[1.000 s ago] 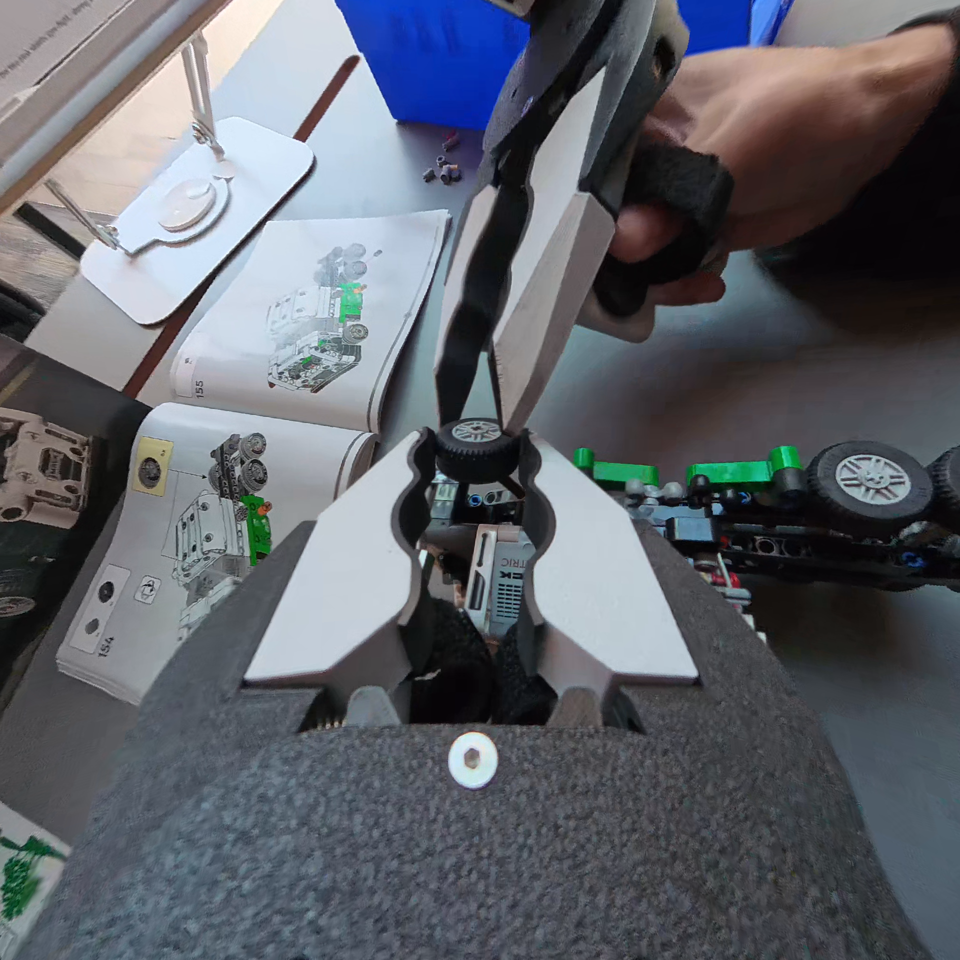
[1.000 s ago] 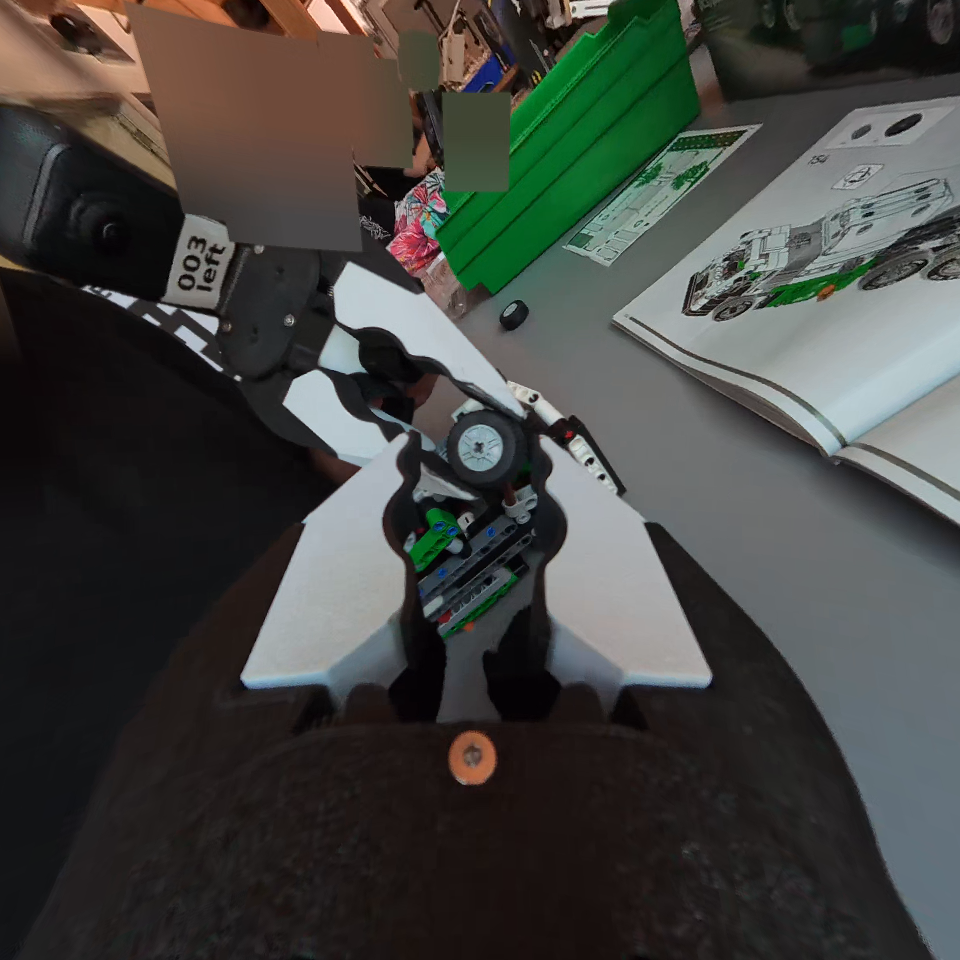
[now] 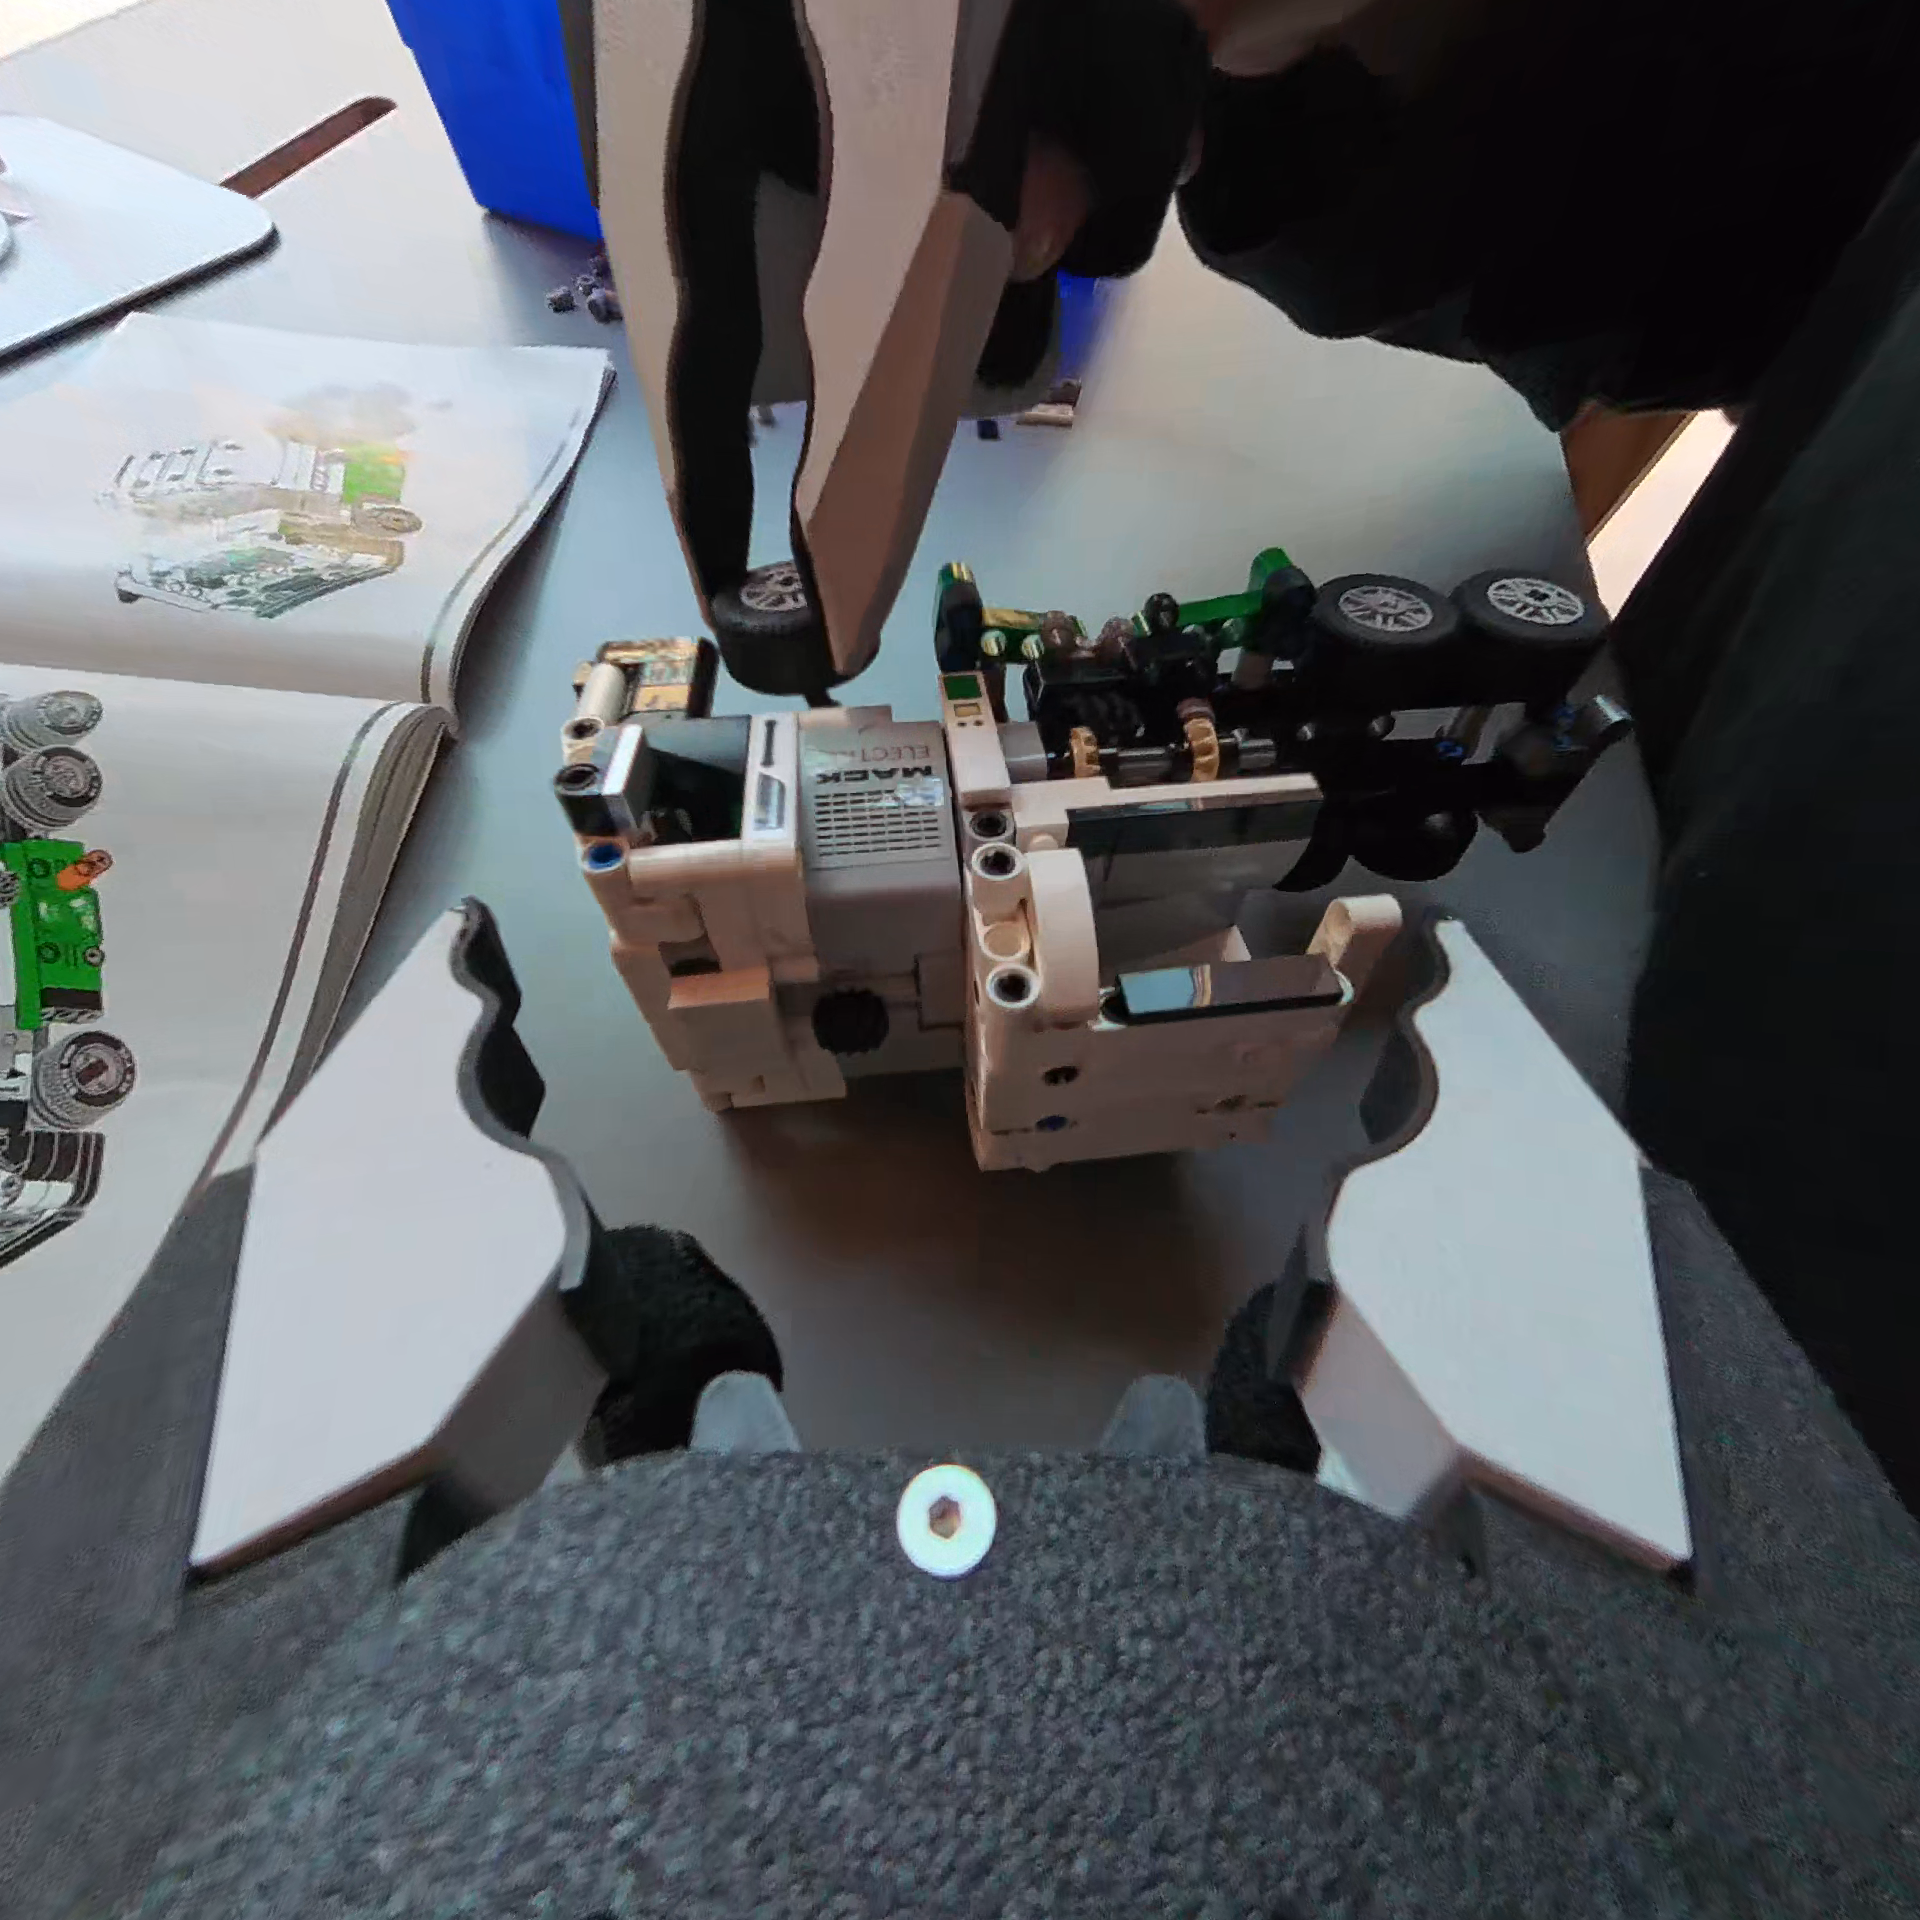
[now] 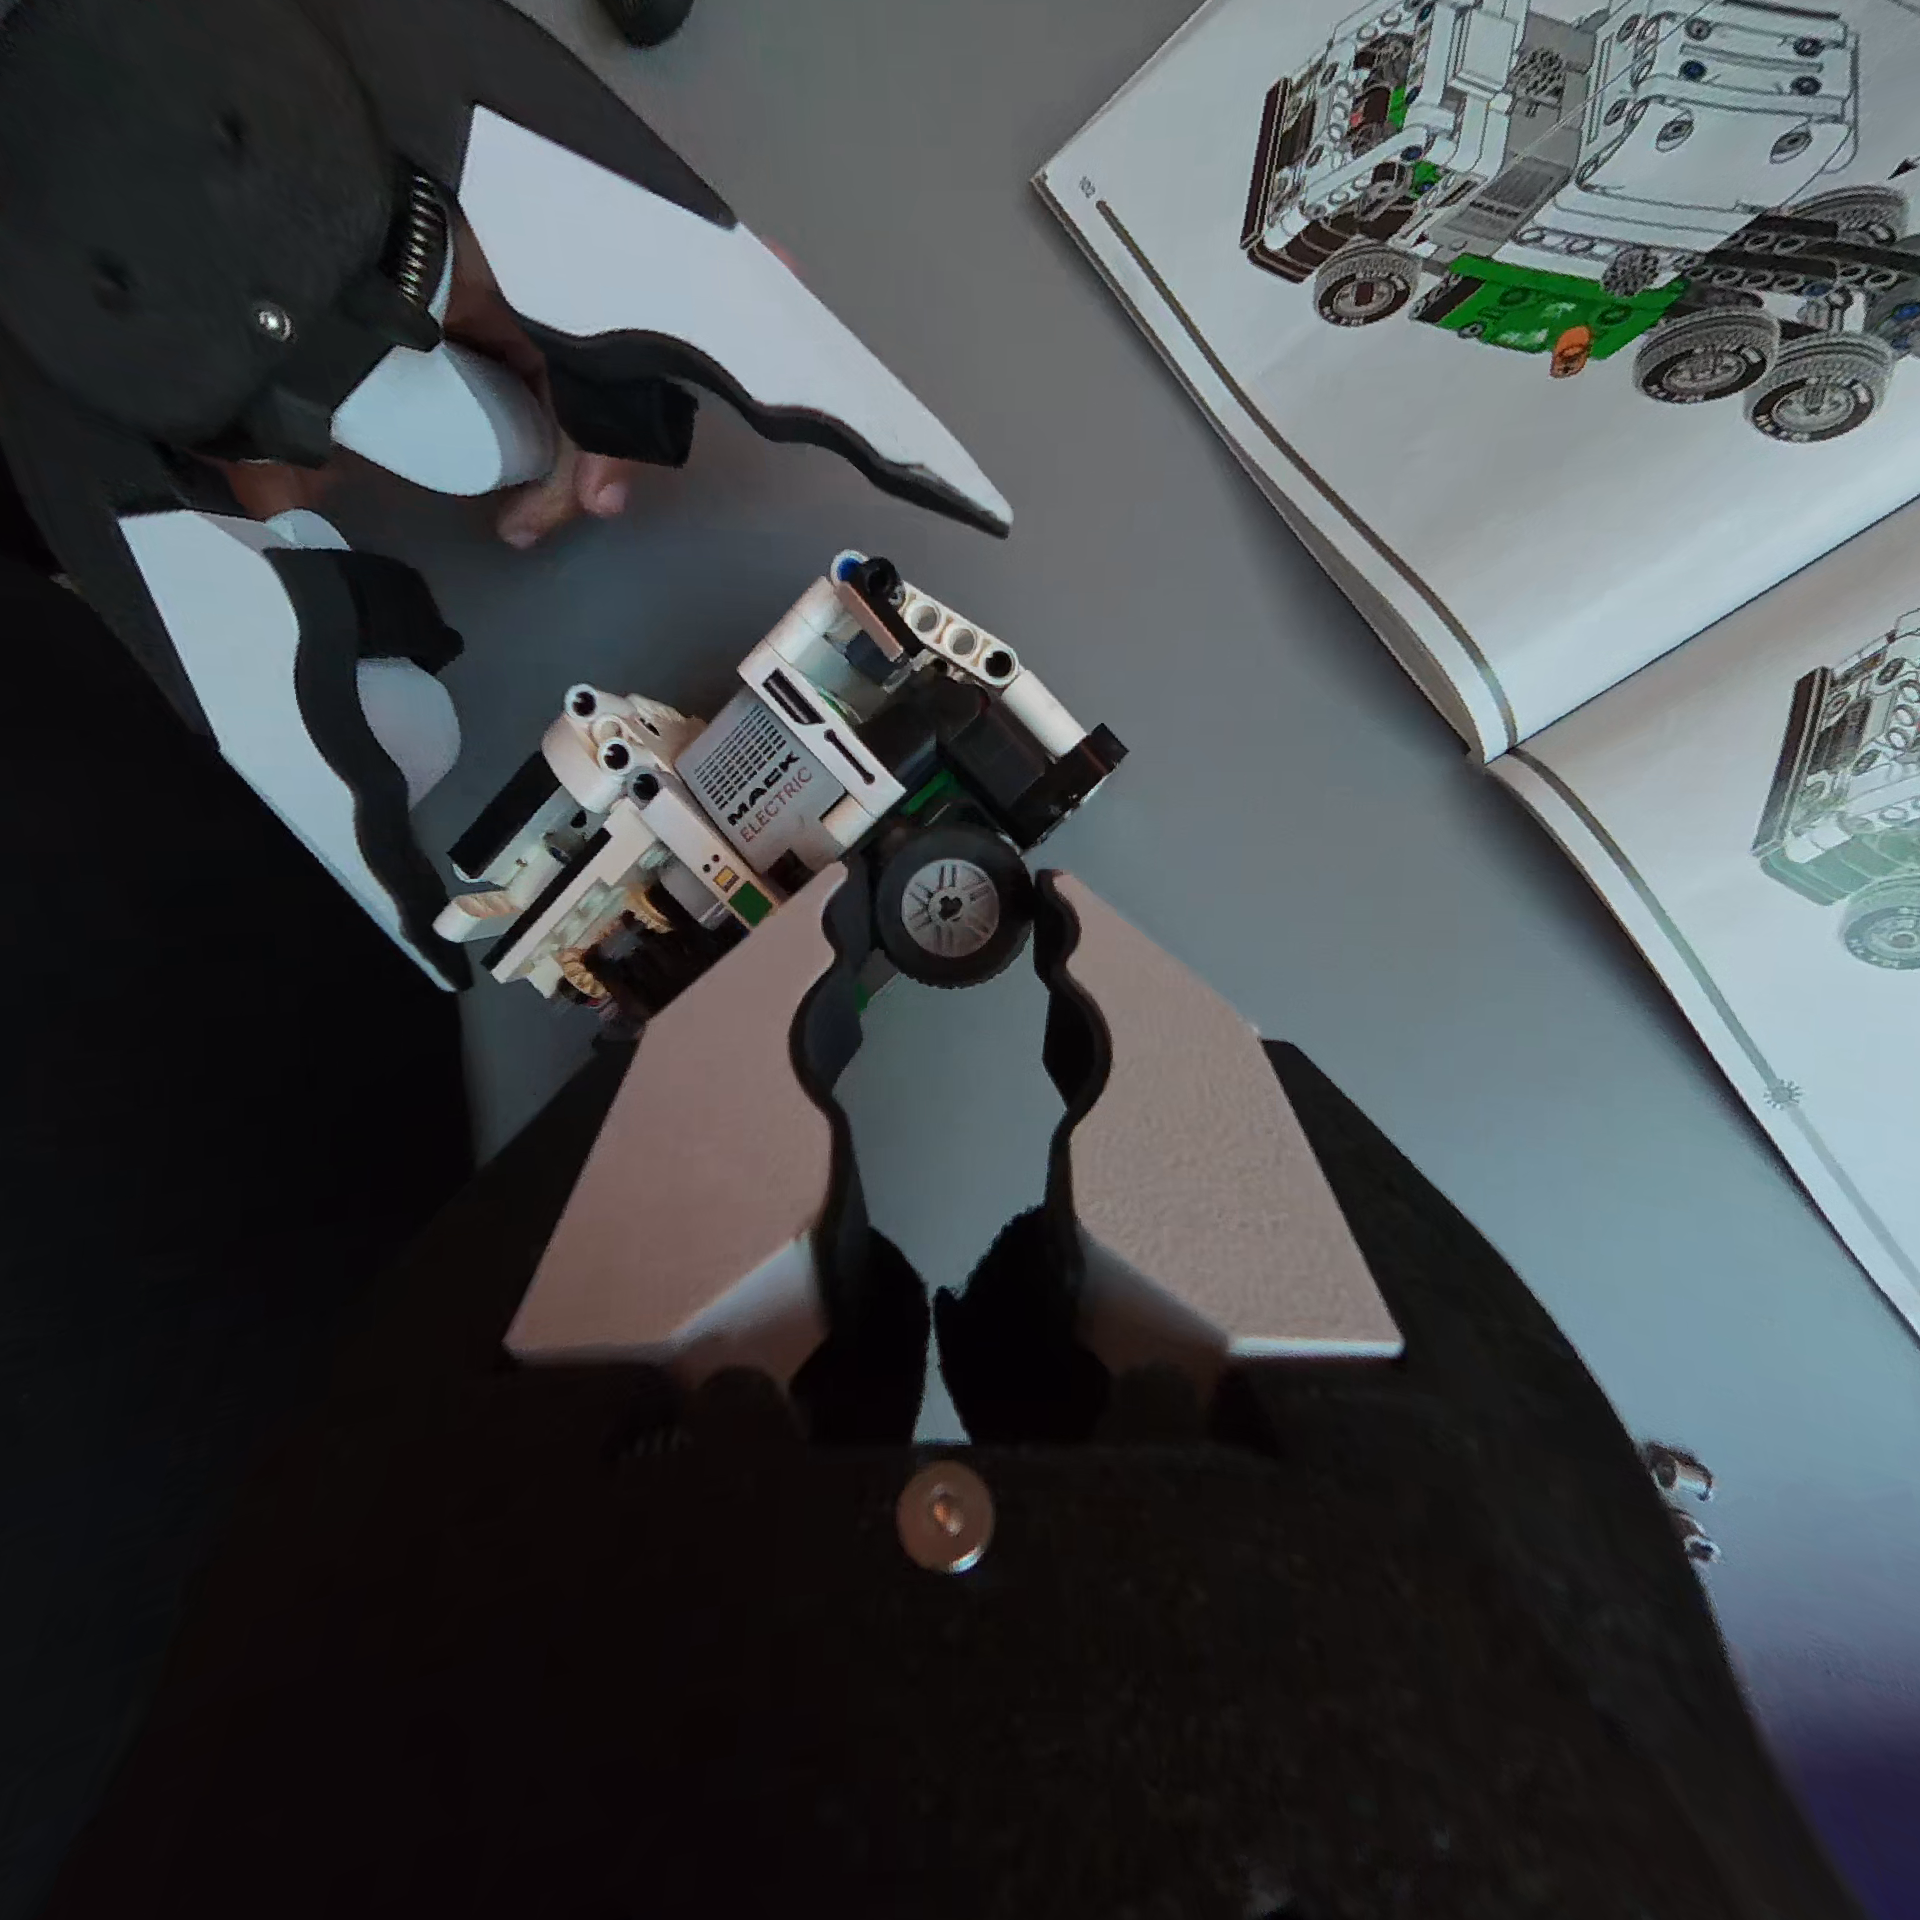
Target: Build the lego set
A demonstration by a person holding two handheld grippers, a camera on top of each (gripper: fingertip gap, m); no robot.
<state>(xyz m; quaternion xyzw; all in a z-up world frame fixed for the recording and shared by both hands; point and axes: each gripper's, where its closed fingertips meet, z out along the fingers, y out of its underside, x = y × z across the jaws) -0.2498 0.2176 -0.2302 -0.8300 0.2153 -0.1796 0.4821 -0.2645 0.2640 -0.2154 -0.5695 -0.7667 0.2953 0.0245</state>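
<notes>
Mostly built: lego truck [image 3: 966,894] on its side, rear wheels [image 3: 1455,613] on; front wheel [image 4: 948,906] clamped in right gripper [image 4: 943,914] at axle, left gripper [image 3: 945,997] wide.

Looks like I'm working at a hobby or office-type desk, not any kind of kitchen or shop floor. The grey tabletop [image 3: 1299,436] is smooth and matte, with an open instruction booklet [image 4: 1538,447] spread toward its left side from my seat. A blue plastic bin [image 3: 499,114] sits at the far edge, with a few tiny loose parts [image 3: 587,296] scattered in front of it. A flat silvery stand base [image 3: 114,239] rests at the far left corner. Daylight falls in from the side.
</notes>
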